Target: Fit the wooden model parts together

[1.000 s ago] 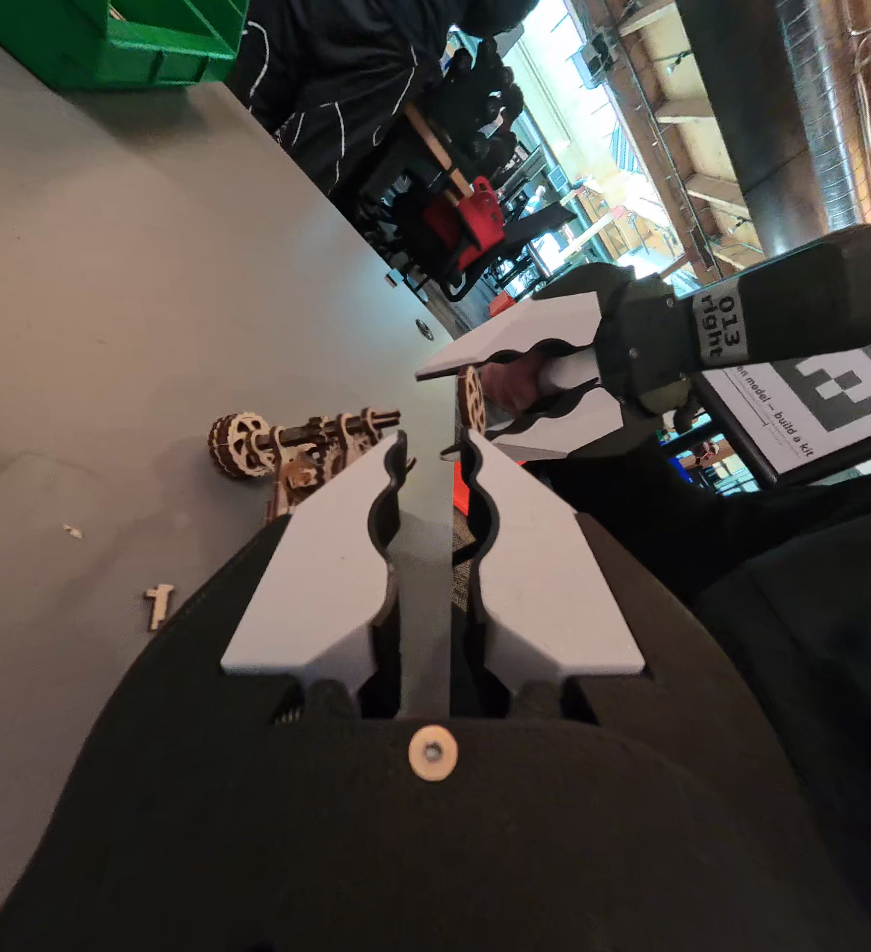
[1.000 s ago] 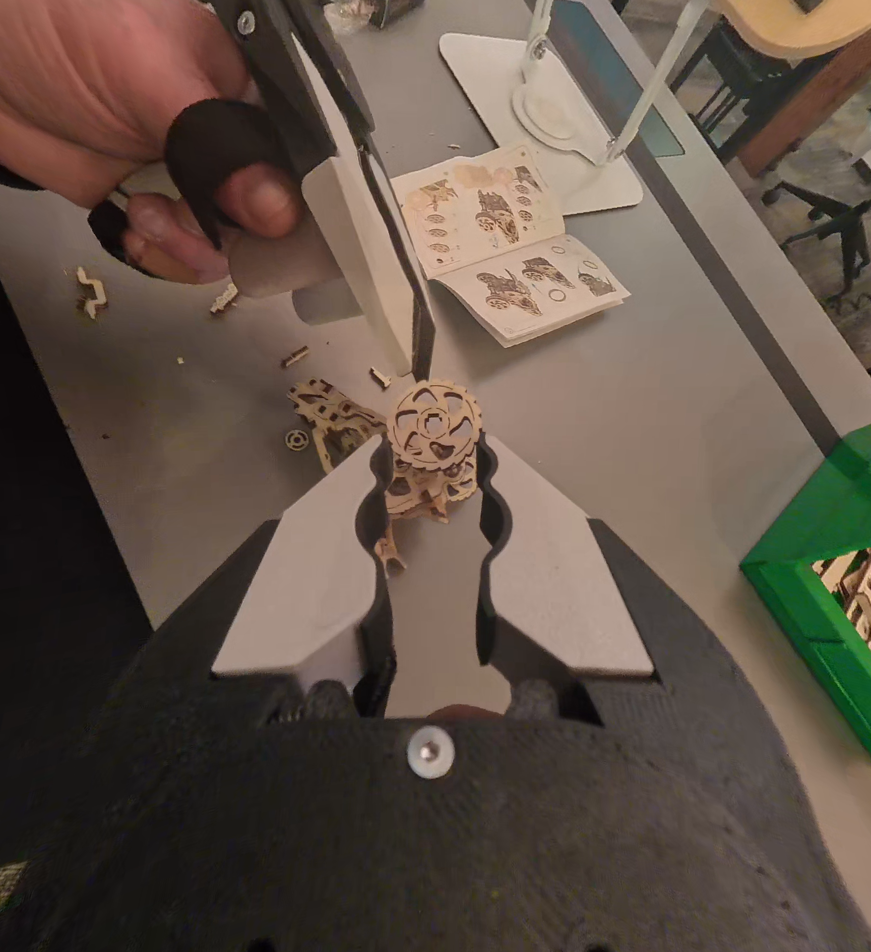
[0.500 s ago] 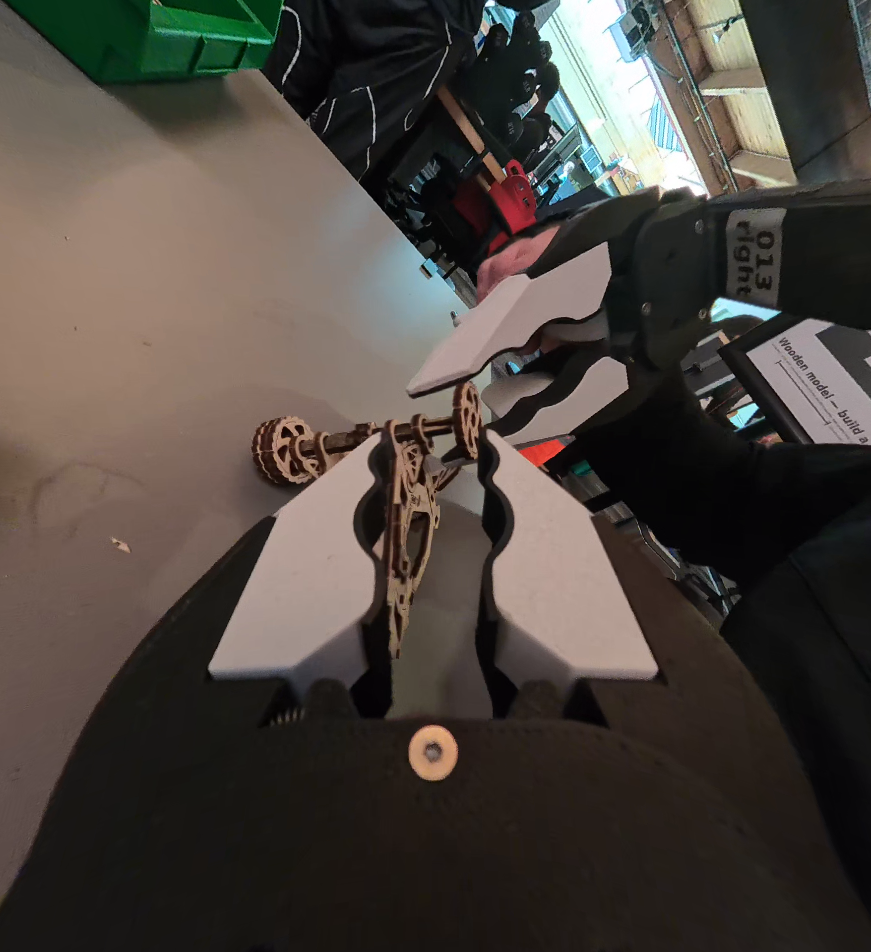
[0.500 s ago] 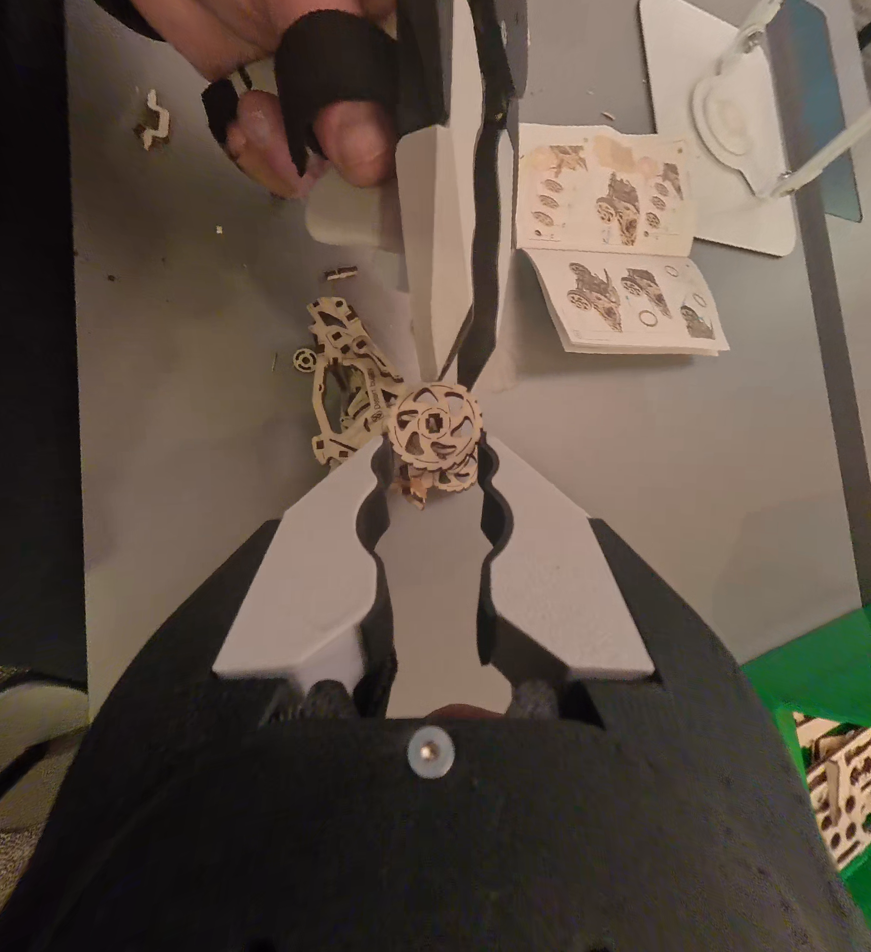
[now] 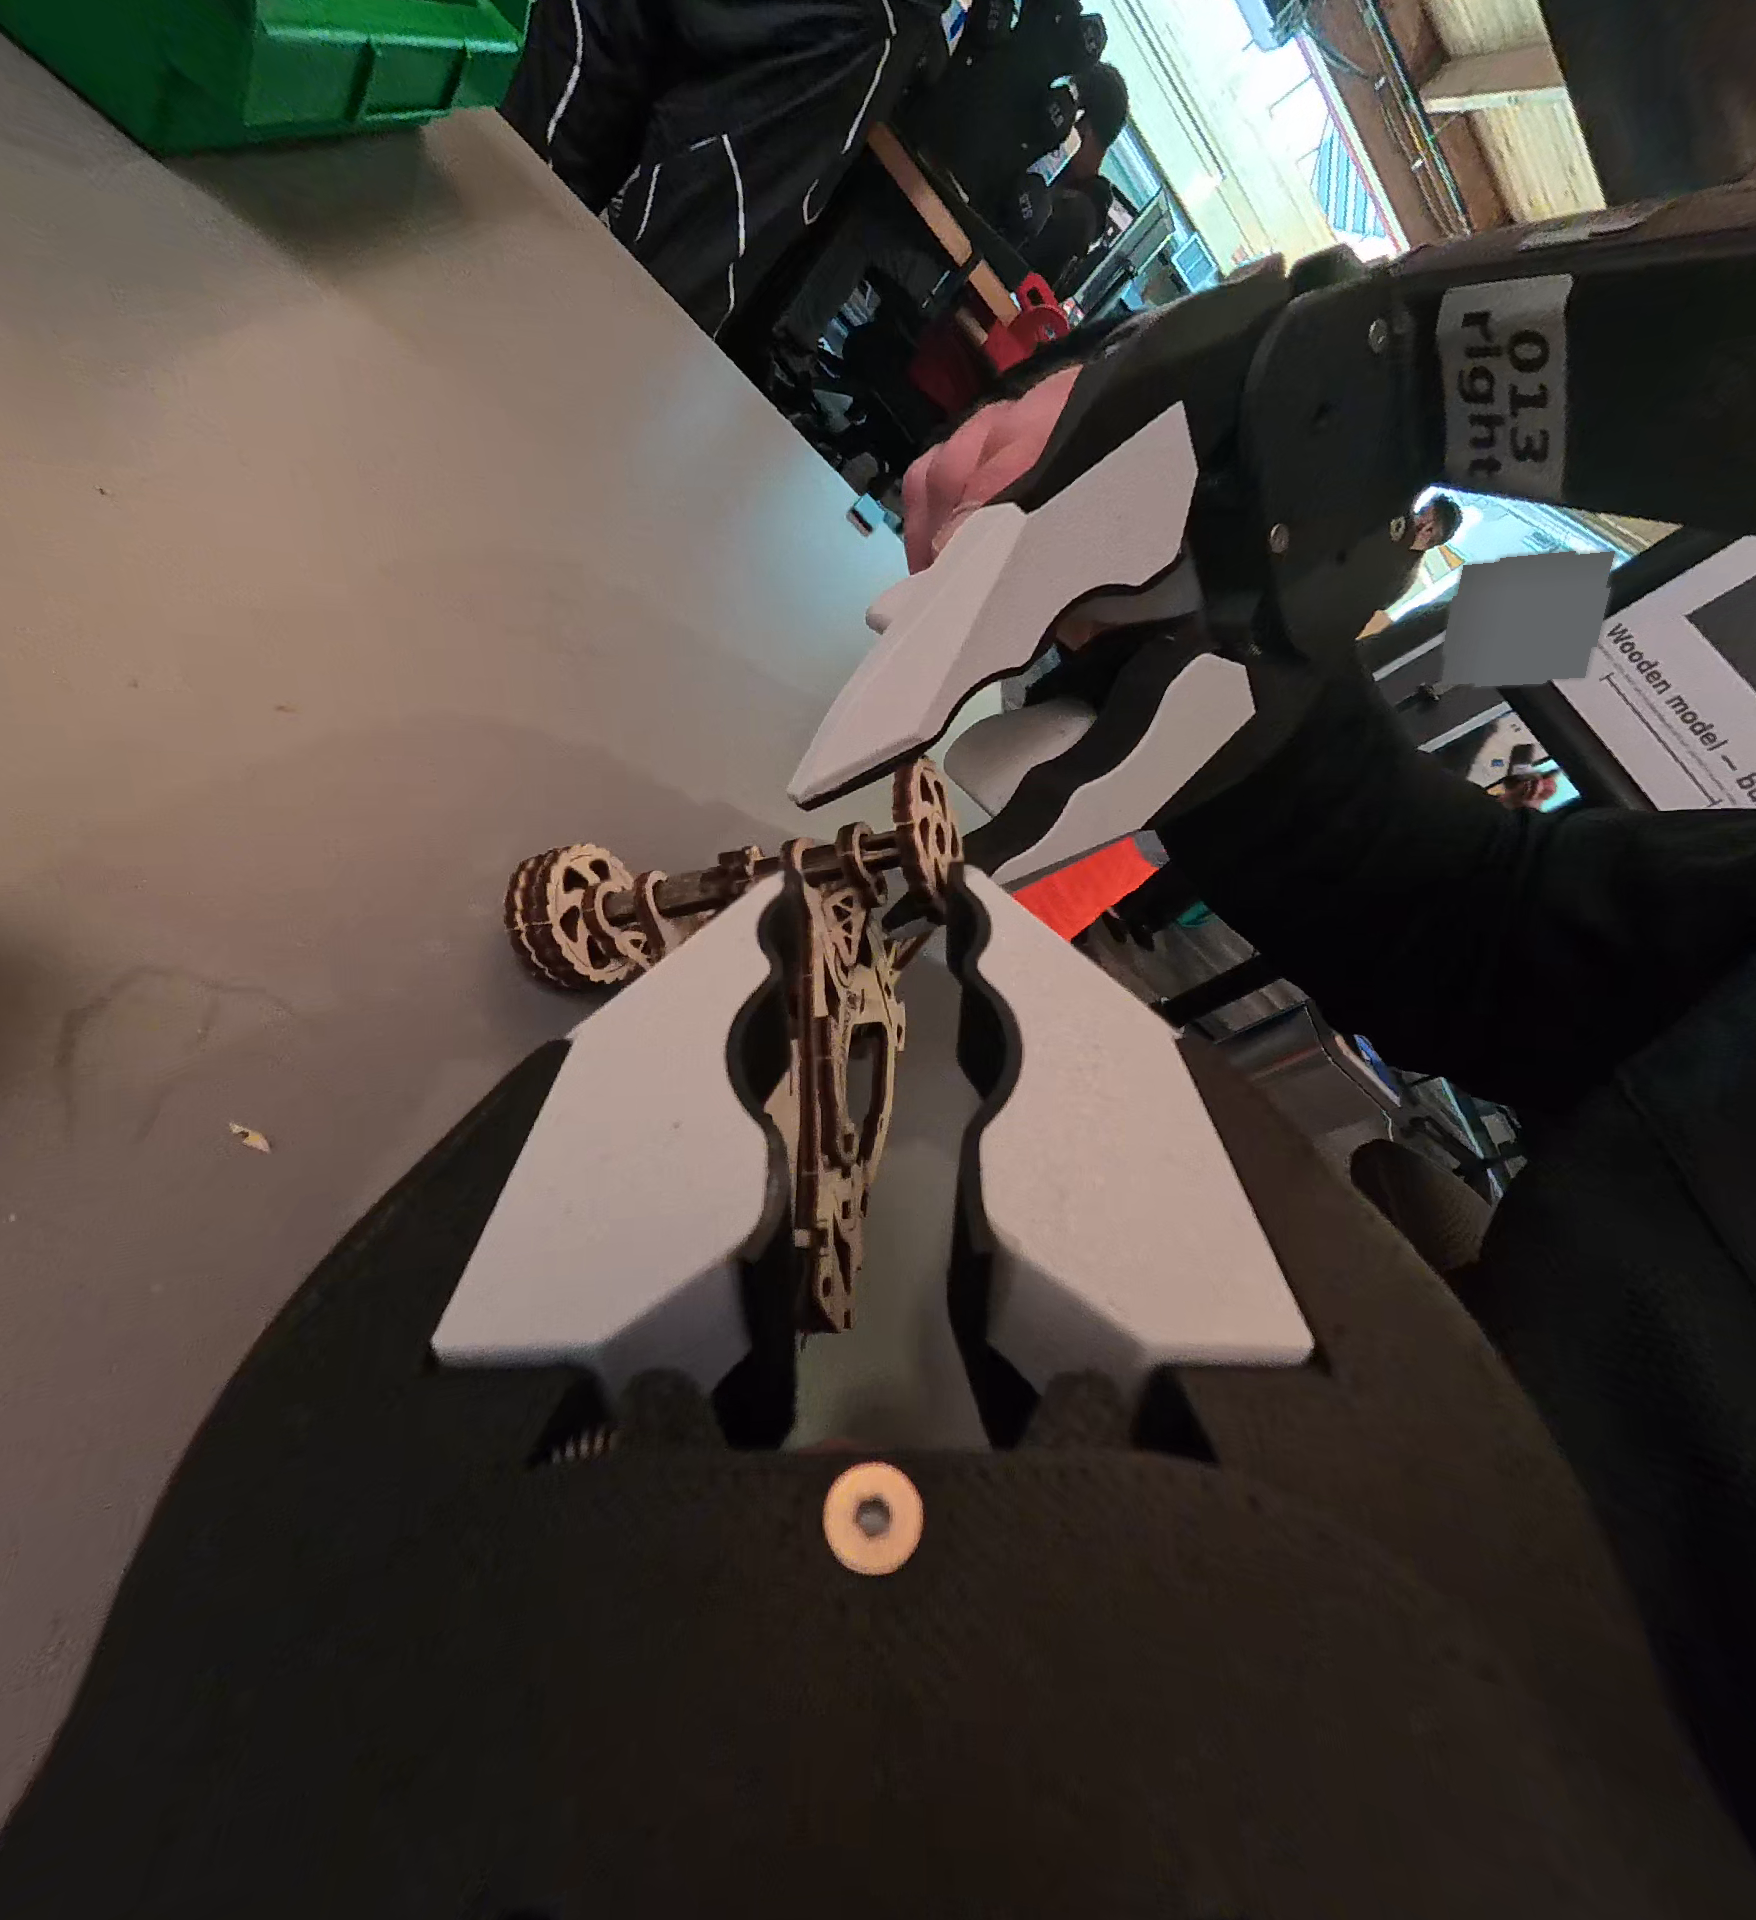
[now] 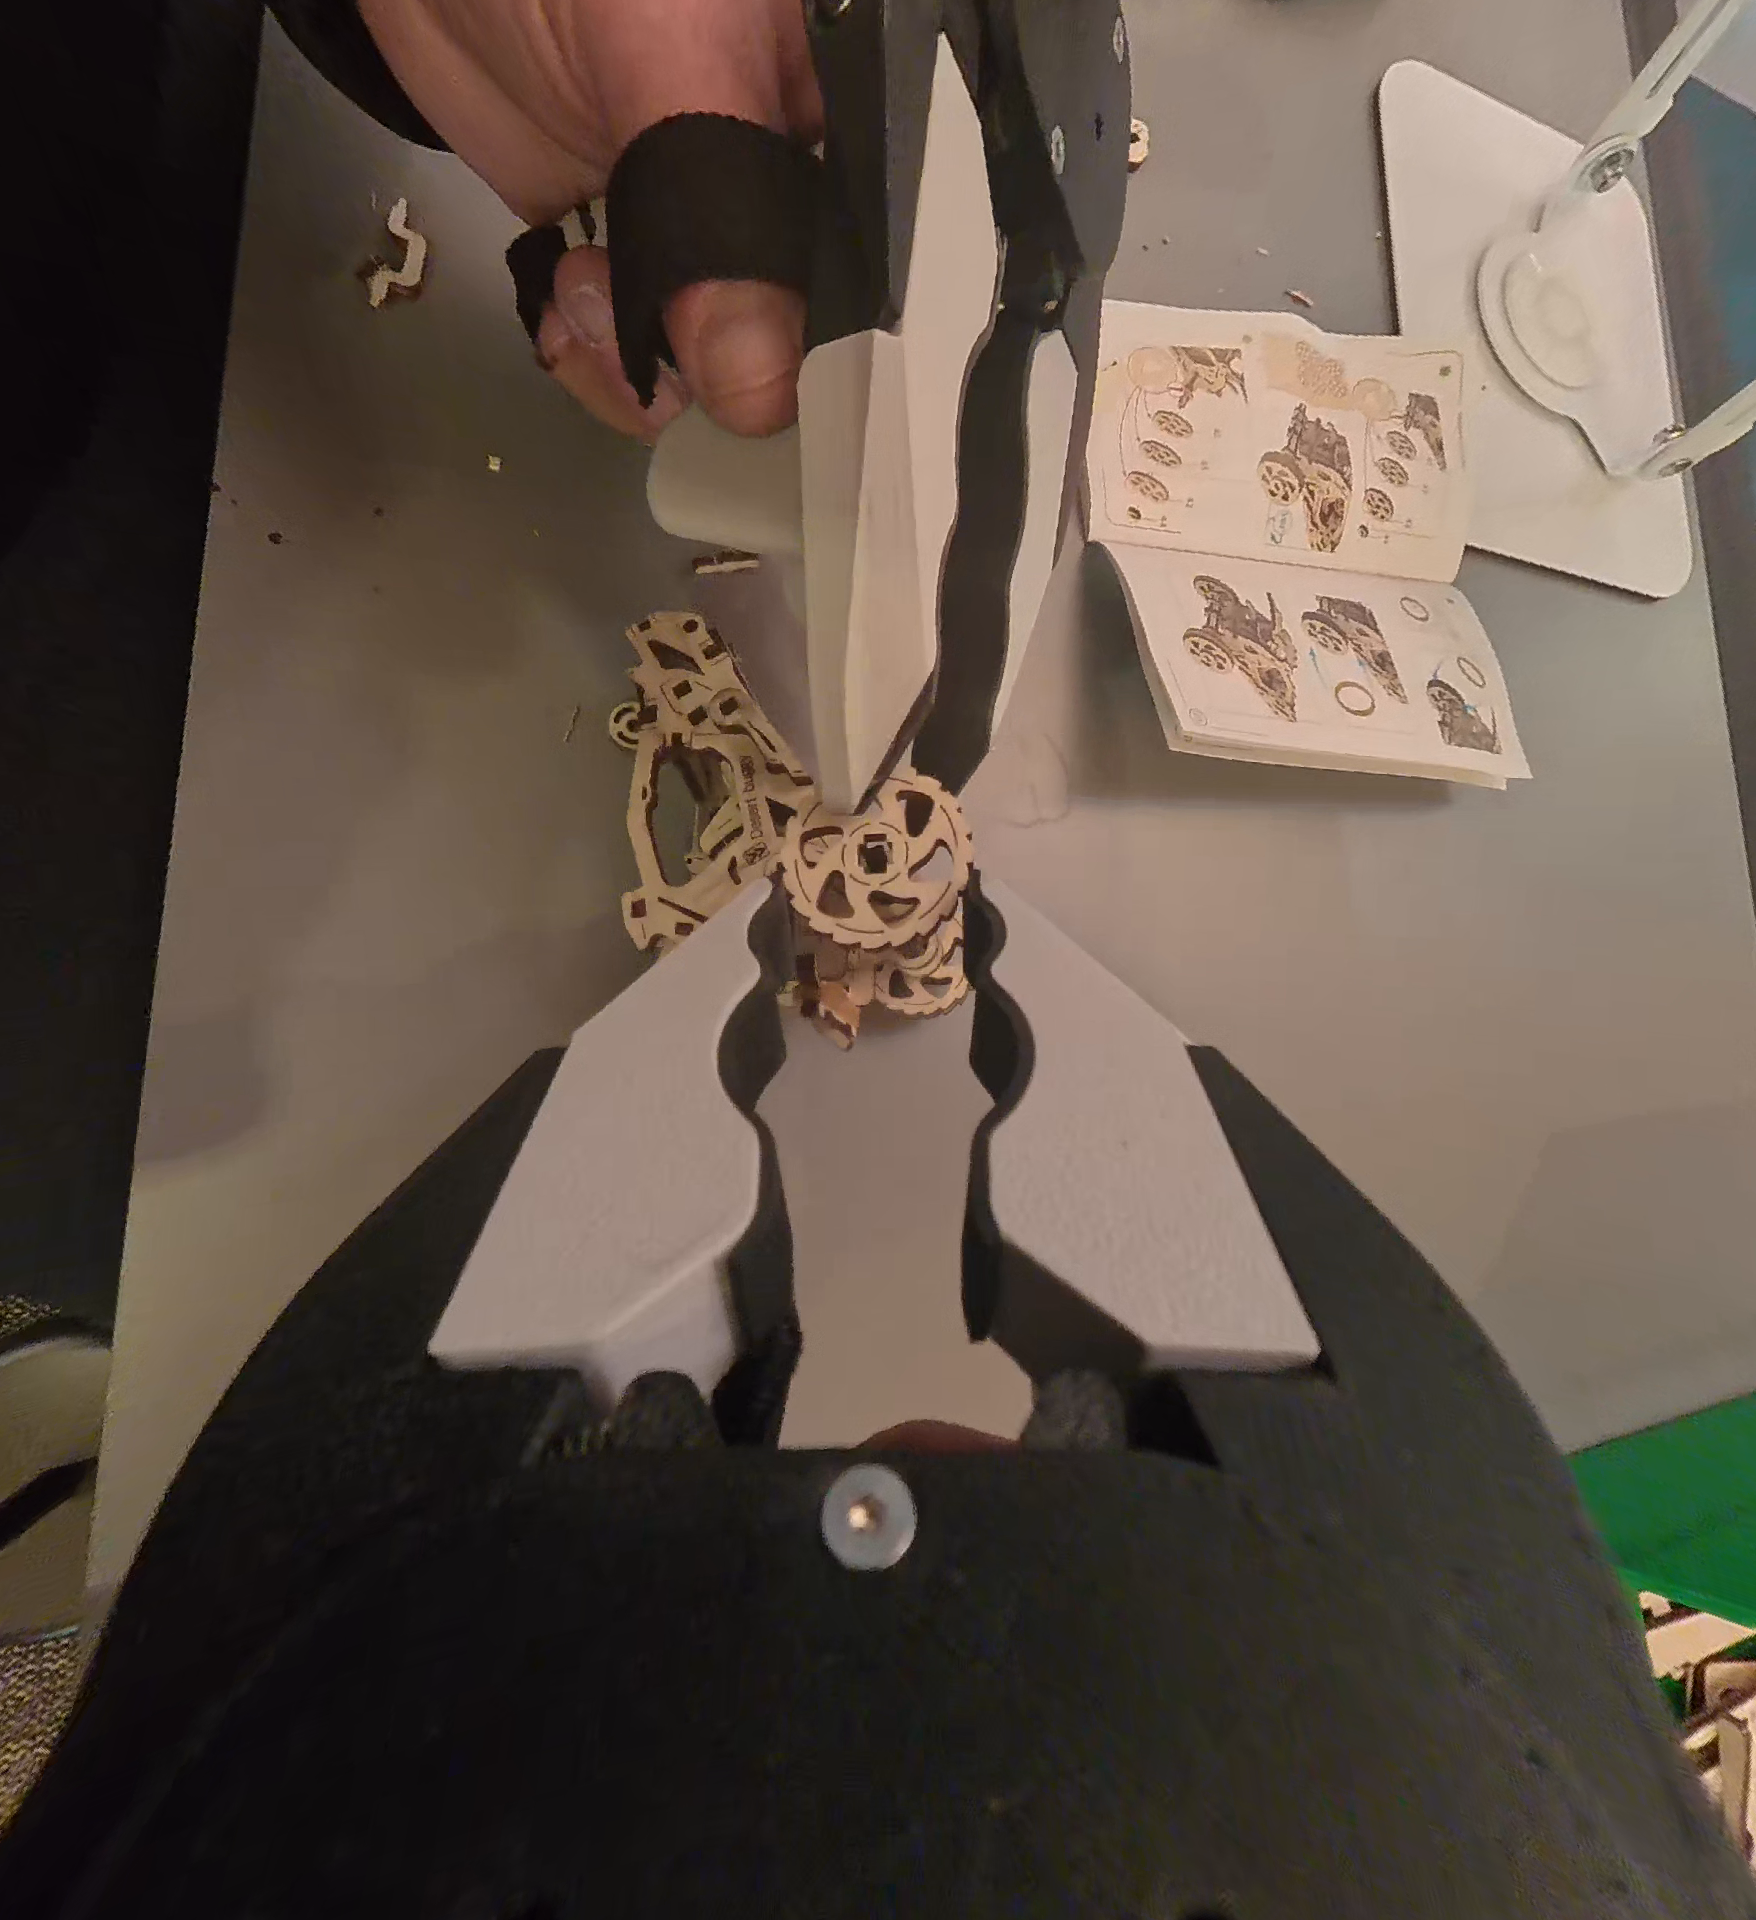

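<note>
A partly built wooden model stands on the grey table [image 5: 282, 520] on its wheel [image 5: 562, 914], with its axle rising to a toothed gear [image 6: 874, 873]. A flat openwork frame [image 5: 832, 1091] sticks out sideways from the axle and also shows in the right wrist view [image 6: 687, 748]. My right gripper [image 6: 869, 904] is shut on the gear end from above. My left gripper [image 5: 869, 894] is open. The frame sits between its jaws, resting against the table-side finger and clear of the other one. Its tips meet the gear in the right wrist view [image 6: 858, 790].
An open instruction booklet [image 6: 1300, 582] and a white stand base [image 6: 1539, 312] lie beyond the model. Wooden scraps [image 6: 391, 260] lie near the table's edge. A green bin [image 6: 1736, 1507] holds wooden sheets. A framed sign [image 5: 1736, 675] stands nearby, and people in dark clothes [image 5: 749, 125] are beyond the table. Less than 4 cm separates the two grippers' tips.
My left gripper has opened wider and moved in, so the frame now lies between its jaws. My right gripper has kept hold of the gear and swung to look more straight down.
</note>
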`<state>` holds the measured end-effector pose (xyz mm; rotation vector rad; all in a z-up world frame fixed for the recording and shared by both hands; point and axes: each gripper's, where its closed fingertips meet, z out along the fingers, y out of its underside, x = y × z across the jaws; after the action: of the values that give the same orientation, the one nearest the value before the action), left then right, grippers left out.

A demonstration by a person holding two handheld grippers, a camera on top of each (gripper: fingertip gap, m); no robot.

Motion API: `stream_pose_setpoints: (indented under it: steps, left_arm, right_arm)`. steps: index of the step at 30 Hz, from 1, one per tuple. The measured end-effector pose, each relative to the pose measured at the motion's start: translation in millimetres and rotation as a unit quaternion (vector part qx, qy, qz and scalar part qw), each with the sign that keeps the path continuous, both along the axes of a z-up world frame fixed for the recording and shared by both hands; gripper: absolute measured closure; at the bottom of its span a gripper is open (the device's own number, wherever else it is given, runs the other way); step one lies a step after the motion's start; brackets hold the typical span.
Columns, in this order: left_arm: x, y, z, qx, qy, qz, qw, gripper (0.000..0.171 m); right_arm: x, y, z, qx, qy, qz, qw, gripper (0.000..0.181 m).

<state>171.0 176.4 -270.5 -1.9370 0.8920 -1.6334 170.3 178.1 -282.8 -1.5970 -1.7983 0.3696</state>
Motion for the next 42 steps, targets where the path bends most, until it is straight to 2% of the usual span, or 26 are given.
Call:
stream_pose_setpoints:
  steps: [16,23,26,32,35,36,38,42]
  left_arm:
    - [6.0,1.6,-1.8,0.011,-0.001,-0.007,1.000,0.149]
    - [10.2,3.5,-0.6,0.016,-0.003,-0.006,1.000,0.170]
    - [12.0,4.4,-0.2,0.022,0.000,-0.007,1.000,0.170]
    - [17.8,5.0,2.0,0.029,0.001,-0.009,1.000,0.170]
    - [19.7,5.6,1.7,0.026,0.001,-0.005,1.000,0.170]
    - [20.1,5.6,1.5,0.028,0.002,-0.004,1.000,0.170]
    - [20.7,4.7,-0.6,0.033,0.011,-0.007,0.999,0.170]
    - [20.6,3.4,0.1,0.040,0.012,-0.009,0.999,0.171]
  right_arm:
    - [4.3,4.0,-0.4,-0.021,-0.006,0.034,0.999,0.151]
    - [7.5,4.4,-3.6,-0.069,0.026,0.028,0.997,0.150]
    - [9.5,3.7,0.3,-0.085,0.049,0.016,0.995,0.147]
    - [22.0,-3.5,13.4,-0.154,0.091,-0.072,0.981,0.137]
    - [17.2,-6.8,27.8,-0.198,0.160,-0.124,0.959,0.154]
    - [16.0,-8.5,26.5,-0.208,0.165,-0.135,0.955,0.156]
    - [18.5,-3.7,19.5,-0.208,0.160,-0.169,0.950,0.175]
    - [24.7,5.5,19.3,-0.231,0.196,-0.199,0.932,0.181]
